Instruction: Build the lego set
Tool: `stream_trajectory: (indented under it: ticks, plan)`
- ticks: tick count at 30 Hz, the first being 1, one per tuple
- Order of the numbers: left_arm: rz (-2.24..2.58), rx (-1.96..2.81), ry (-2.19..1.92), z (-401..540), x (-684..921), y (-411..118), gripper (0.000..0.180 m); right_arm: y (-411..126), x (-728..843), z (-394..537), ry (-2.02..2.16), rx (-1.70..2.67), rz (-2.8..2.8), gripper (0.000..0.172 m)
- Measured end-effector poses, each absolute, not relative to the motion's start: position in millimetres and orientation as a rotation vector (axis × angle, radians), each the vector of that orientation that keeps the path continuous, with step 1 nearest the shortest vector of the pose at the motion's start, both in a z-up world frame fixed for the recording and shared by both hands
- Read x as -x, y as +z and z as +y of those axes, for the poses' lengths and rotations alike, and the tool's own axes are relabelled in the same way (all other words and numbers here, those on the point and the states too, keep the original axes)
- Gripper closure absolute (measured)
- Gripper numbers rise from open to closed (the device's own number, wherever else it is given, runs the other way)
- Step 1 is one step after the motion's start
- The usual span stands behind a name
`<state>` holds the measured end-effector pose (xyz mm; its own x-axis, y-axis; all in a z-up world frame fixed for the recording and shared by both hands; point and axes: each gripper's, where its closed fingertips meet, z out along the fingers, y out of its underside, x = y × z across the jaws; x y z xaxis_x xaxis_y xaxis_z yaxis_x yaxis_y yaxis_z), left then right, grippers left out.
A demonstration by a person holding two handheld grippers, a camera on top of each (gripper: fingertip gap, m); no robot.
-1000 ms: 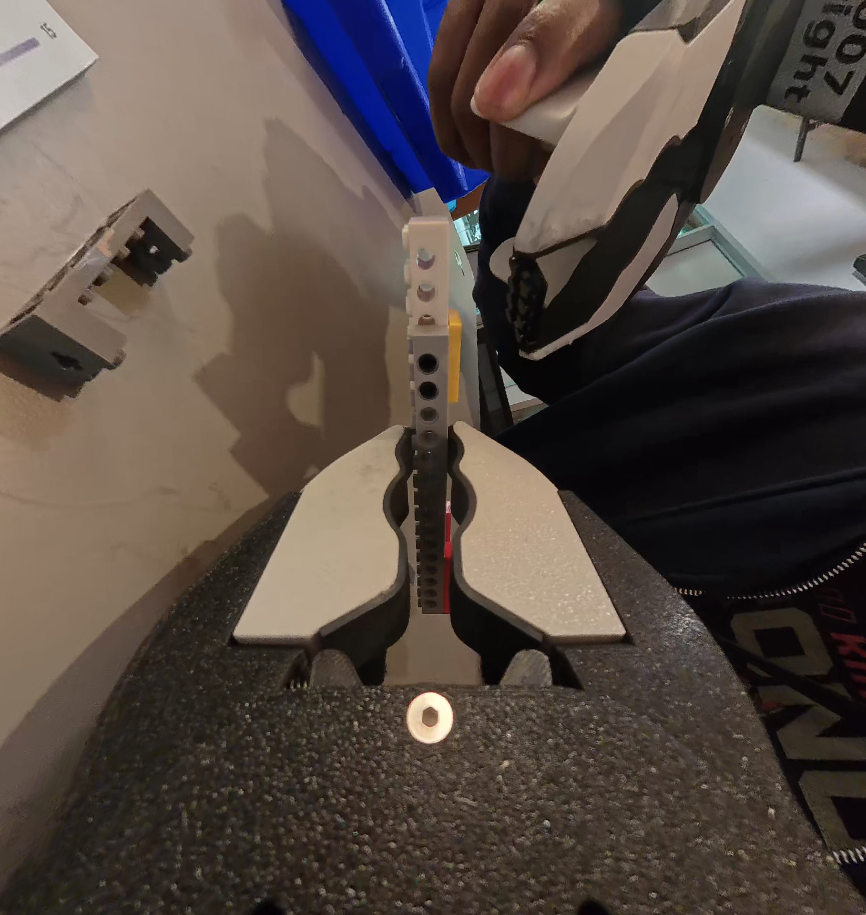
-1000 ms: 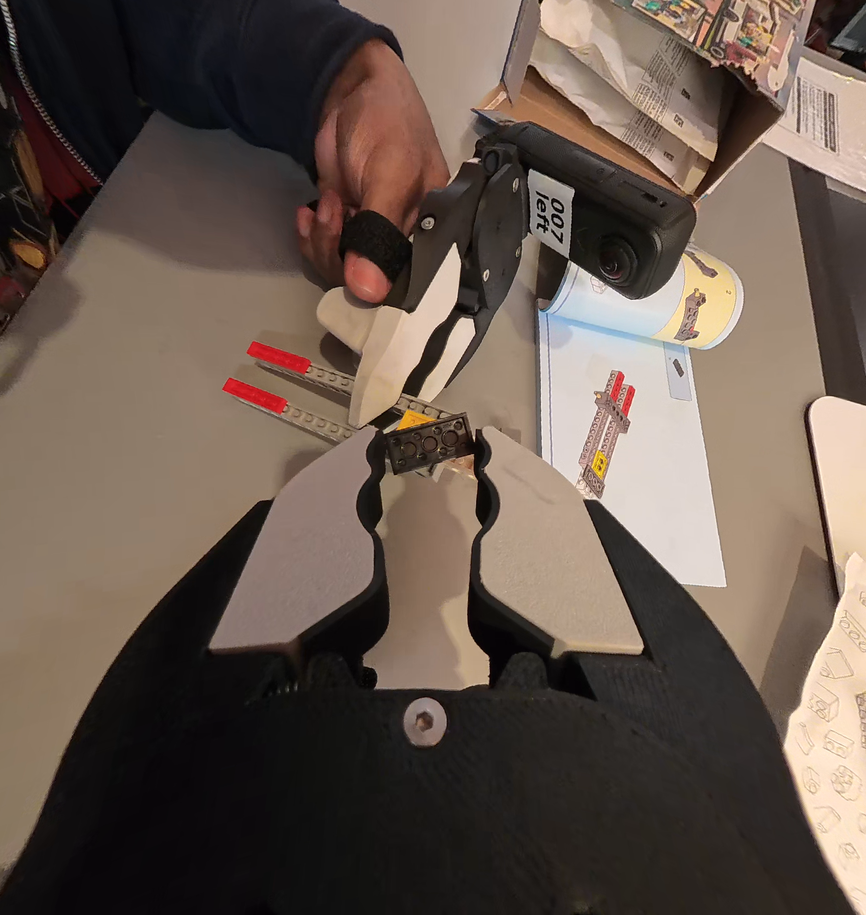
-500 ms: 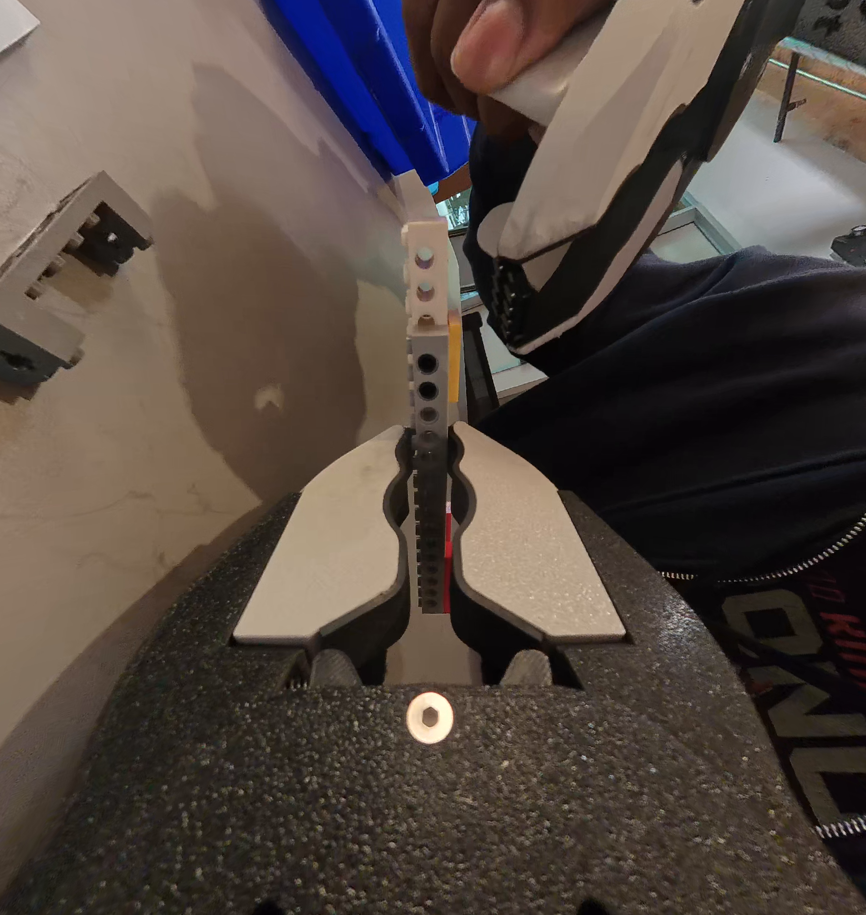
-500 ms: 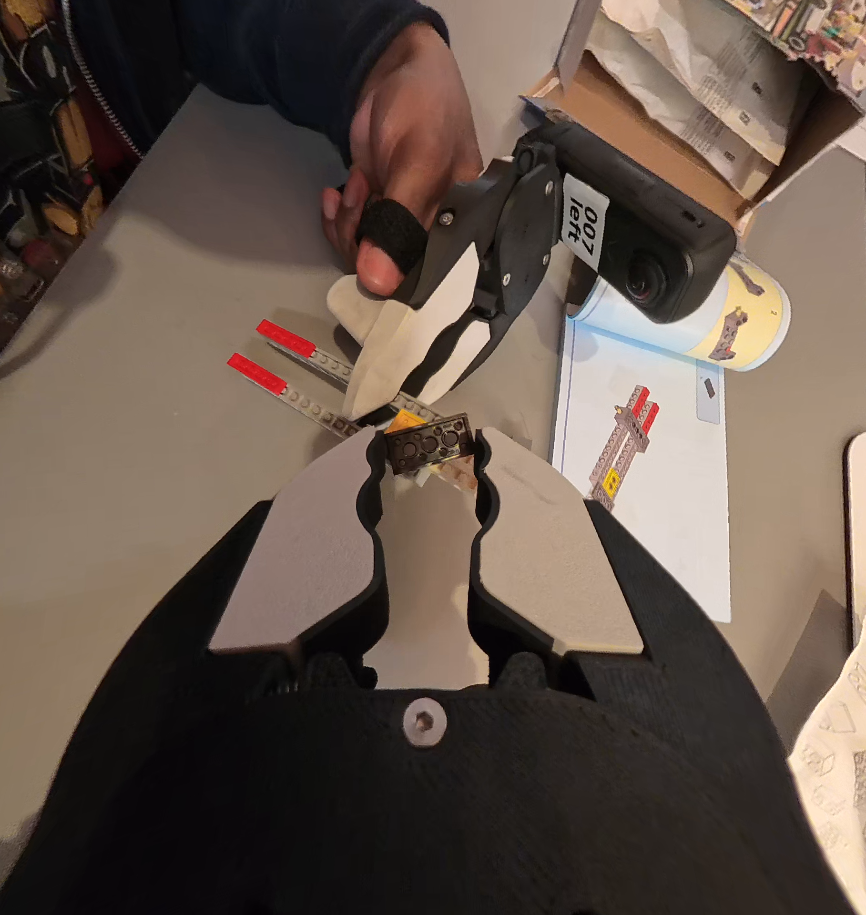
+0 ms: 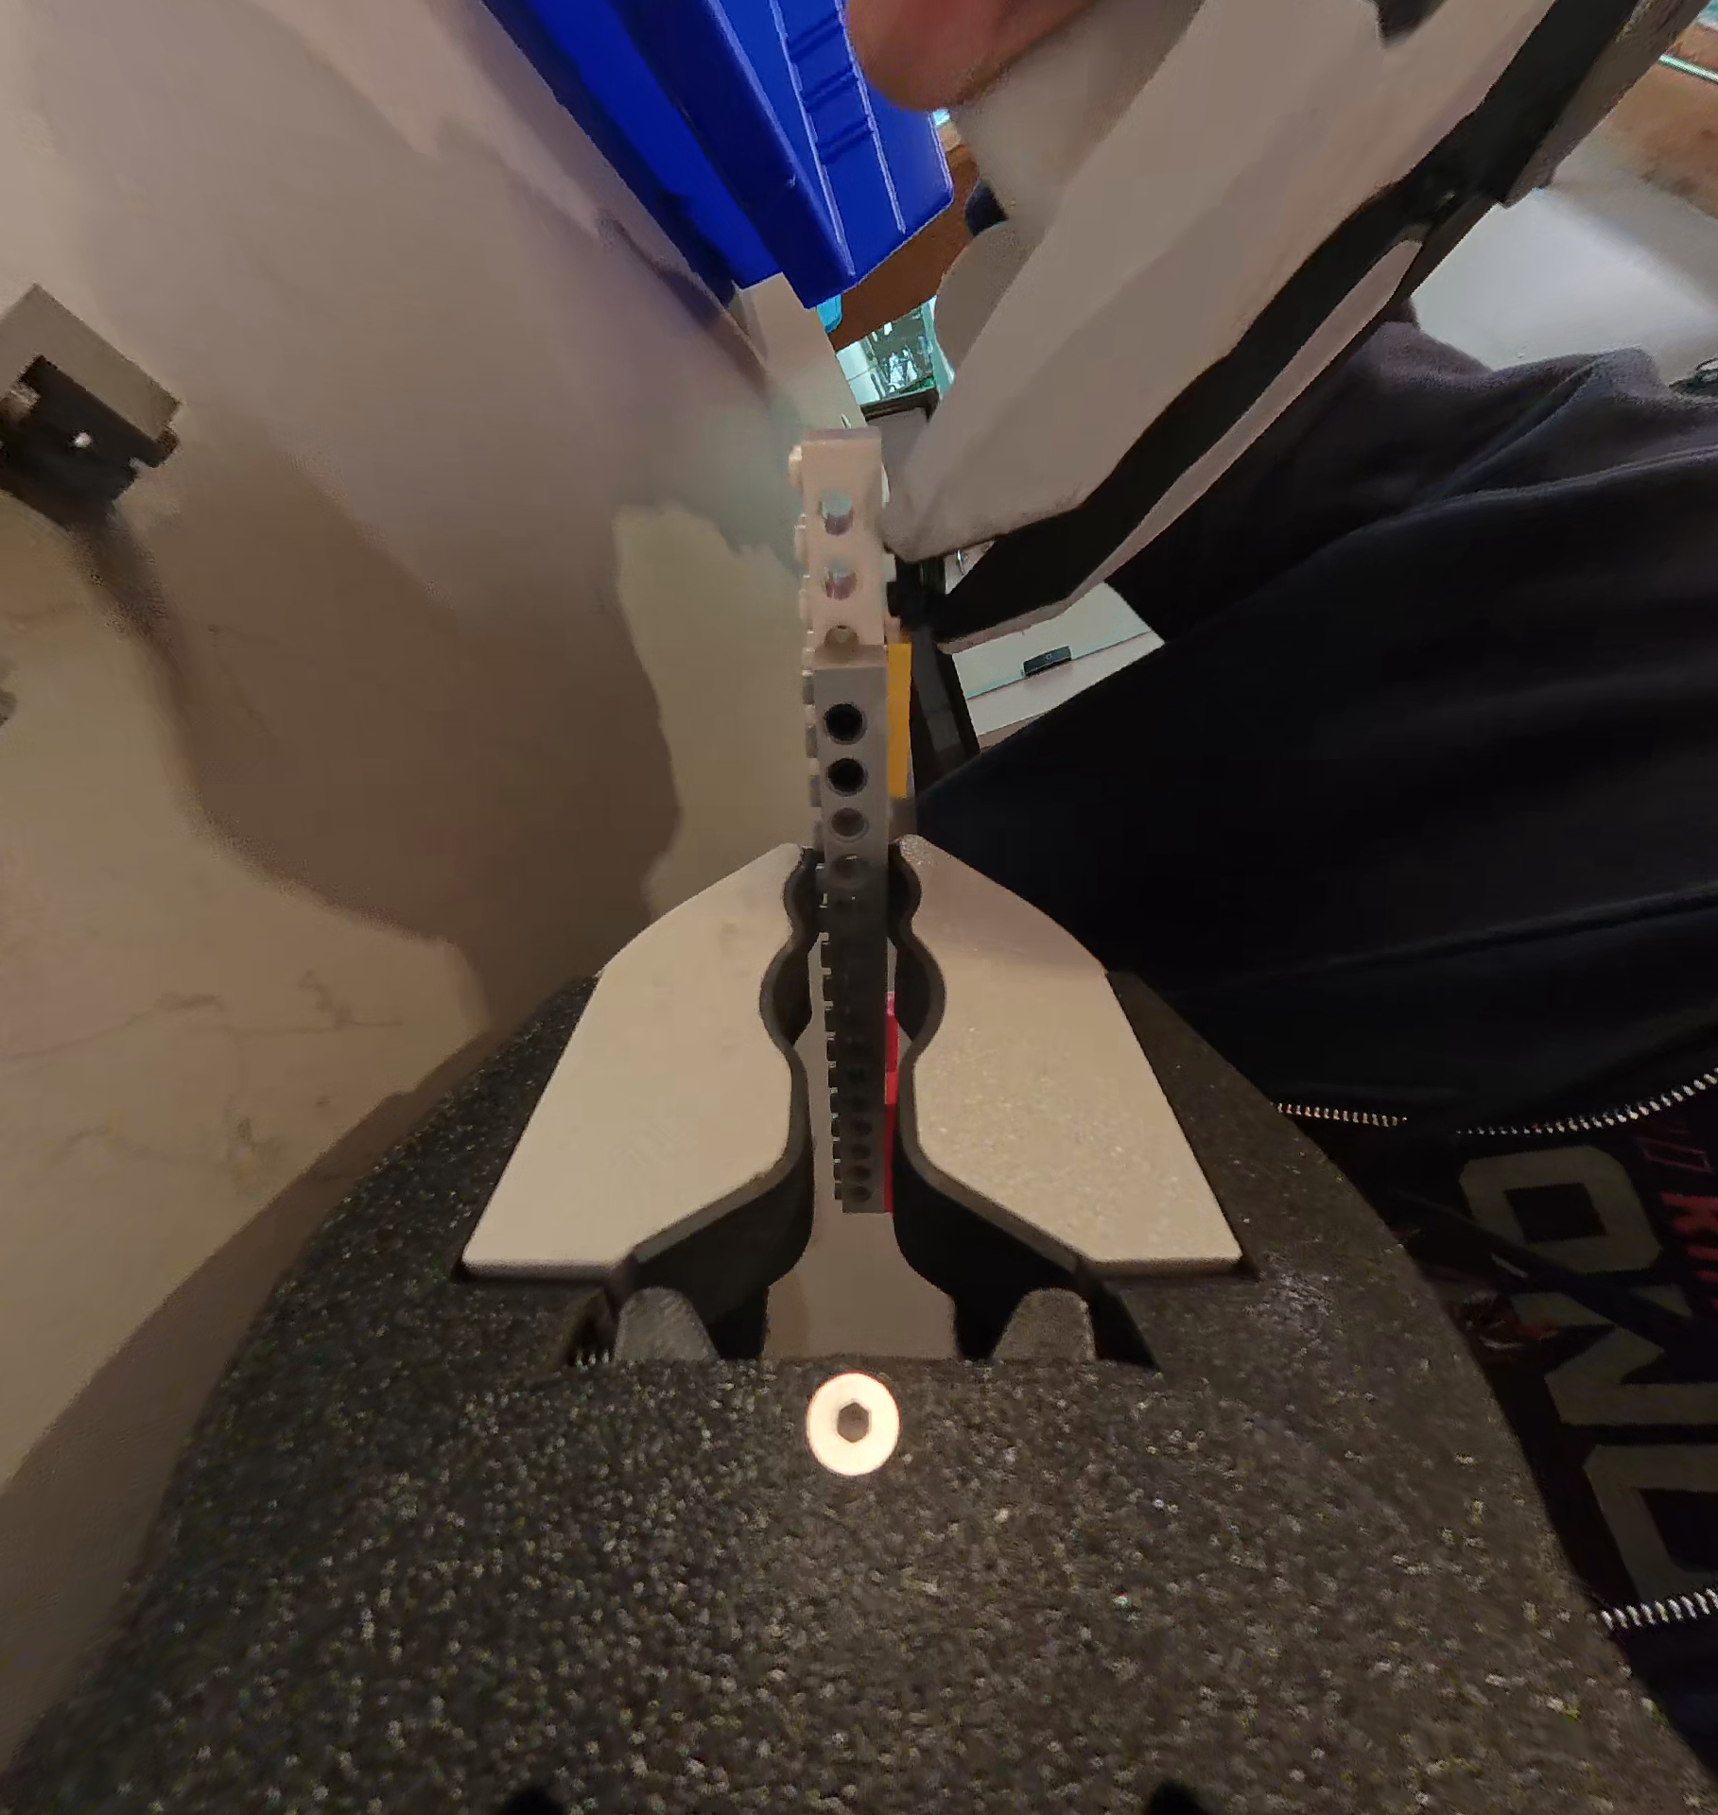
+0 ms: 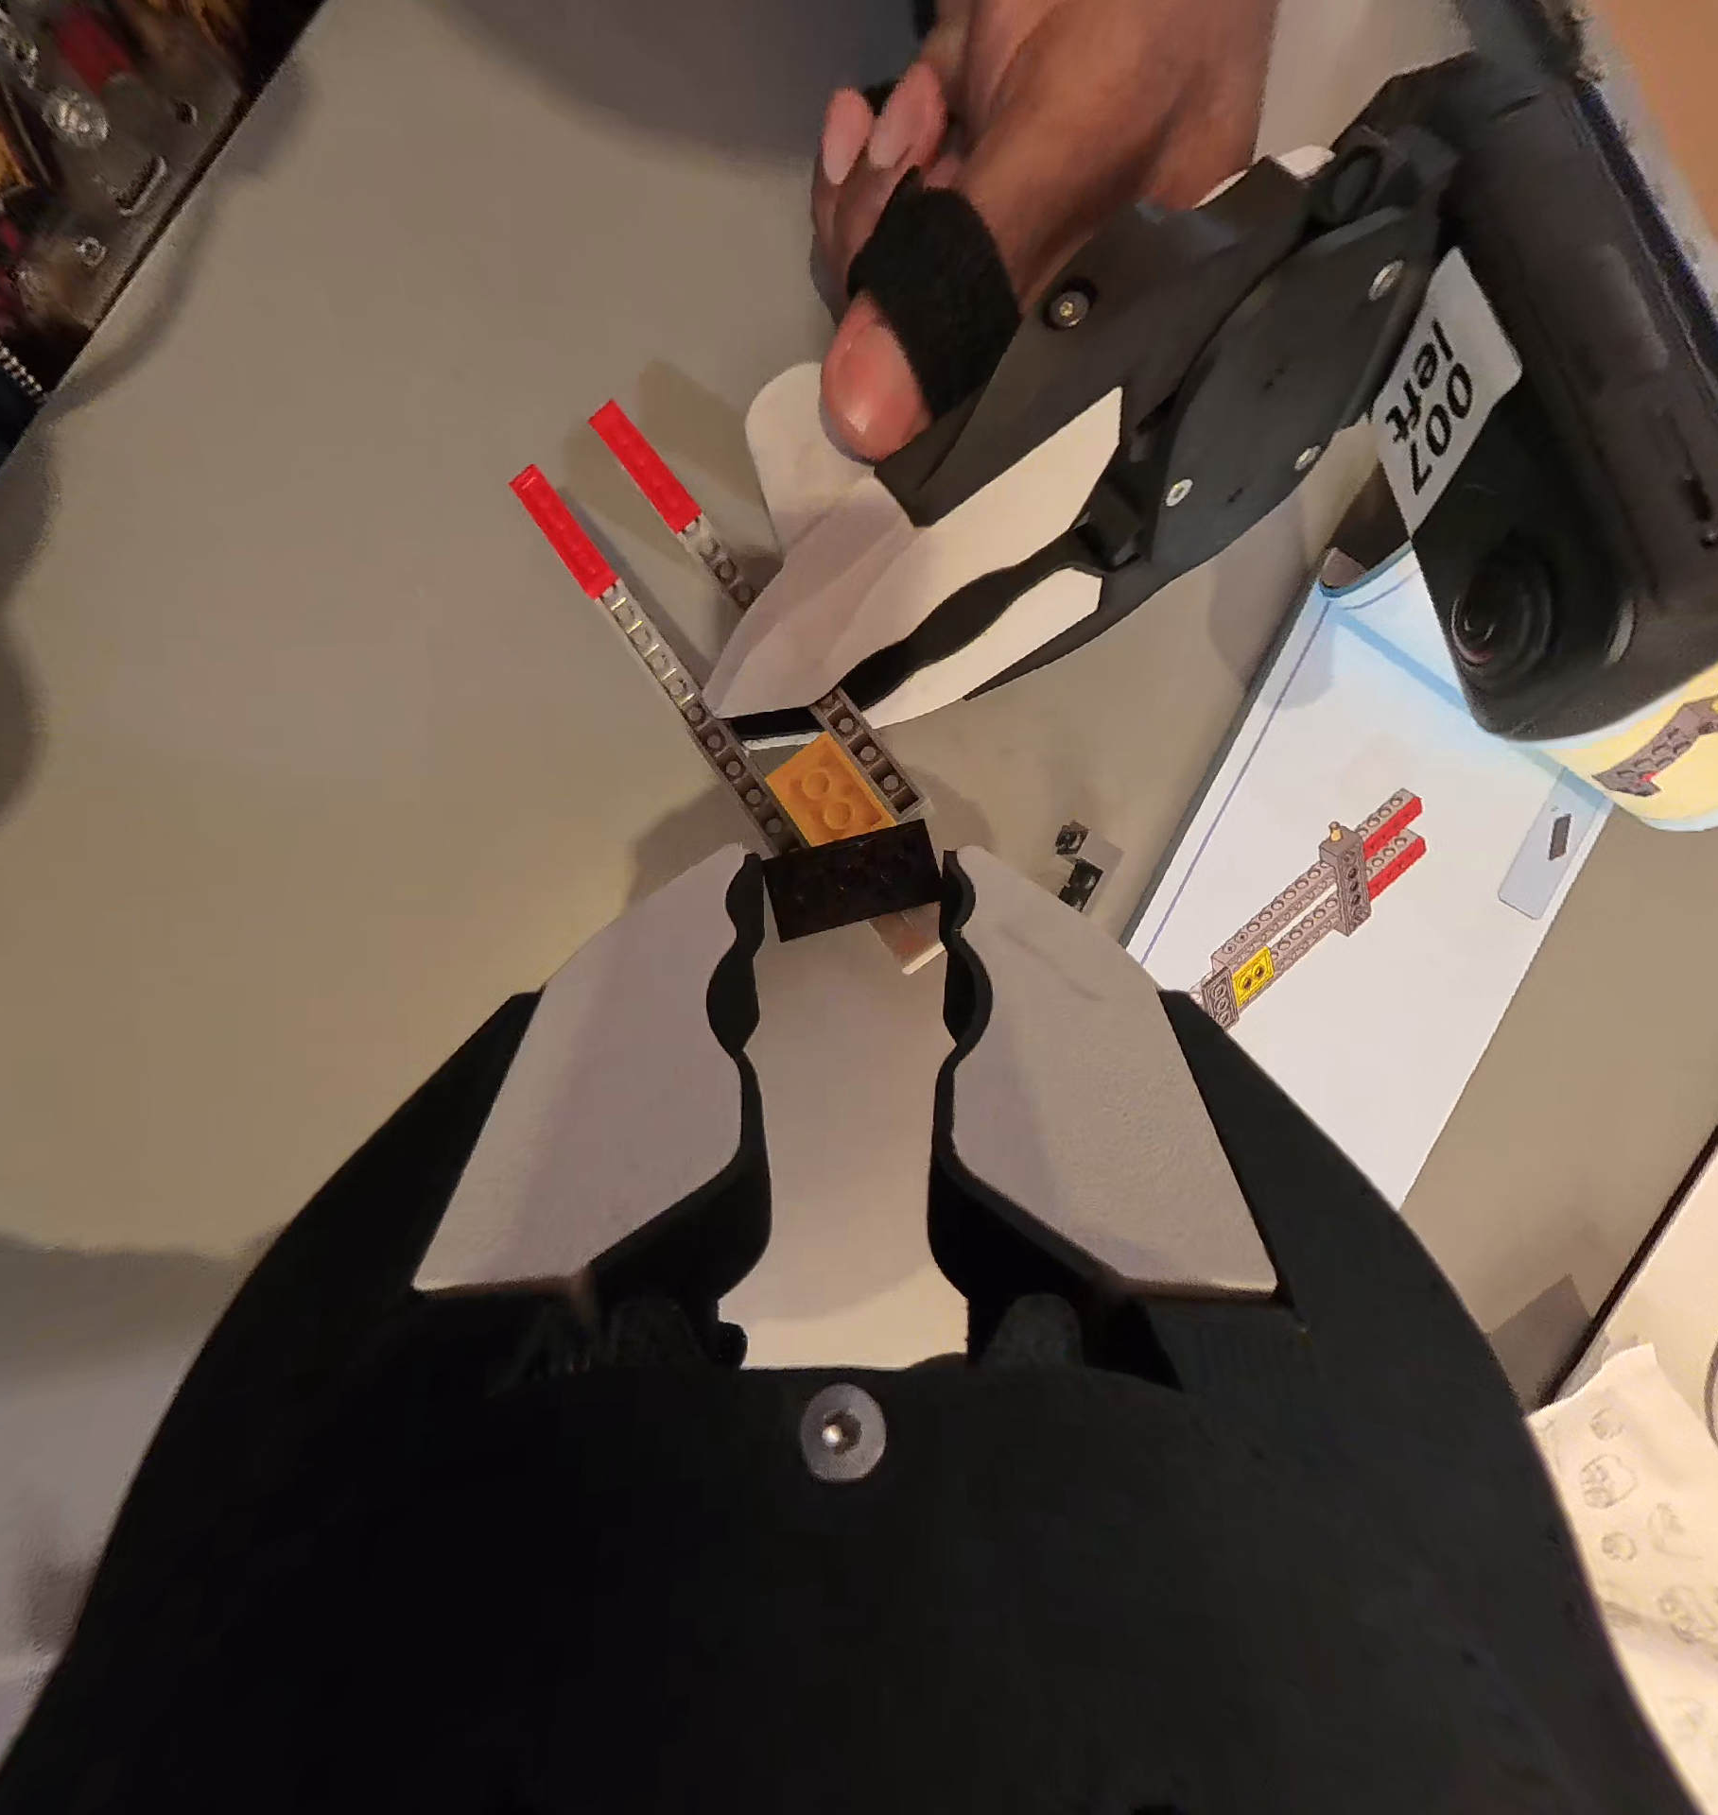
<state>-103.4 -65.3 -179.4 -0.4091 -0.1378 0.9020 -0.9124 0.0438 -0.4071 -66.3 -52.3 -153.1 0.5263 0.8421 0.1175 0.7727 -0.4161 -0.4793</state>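
Jaws on the left gripper pinch the grey beam assembly mid-tabletop – right gripper clamps a black brick right against the assembly's yellow-brick end.

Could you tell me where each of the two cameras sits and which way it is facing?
Left wrist view: on the left gripper, looking along its fingers, shut on the grey beam assembly; a dark sleeve shows.
Right wrist view: on the right gripper, looking down at the table, gripping a black brick; a hand shows.
Shared: the assembly and both grippers.
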Motion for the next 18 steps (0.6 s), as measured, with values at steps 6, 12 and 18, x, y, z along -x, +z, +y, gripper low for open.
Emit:
stream_trajectory:
  ticks: [6, 12, 18]
  plan:
    - [-1.654, -1.051, 1.423, -67.0, 106.9, -179.1, 0.168, -152.9, 69.7, -52.8, 0.174, 2.264, -1.450, 0.137]
    - [-1.663, -1.039, 1.419, -67.8, 108.6, -179.0, 0.168, -152.9, 71.4, -53.8, 0.173, 2.251, -1.536, 0.137]
    - [-1.663, -1.039, 1.419, -67.9, 108.6, -179.0, 0.168, -153.2, 71.2, -54.3, 0.167, 2.250, -1.571, 0.137]
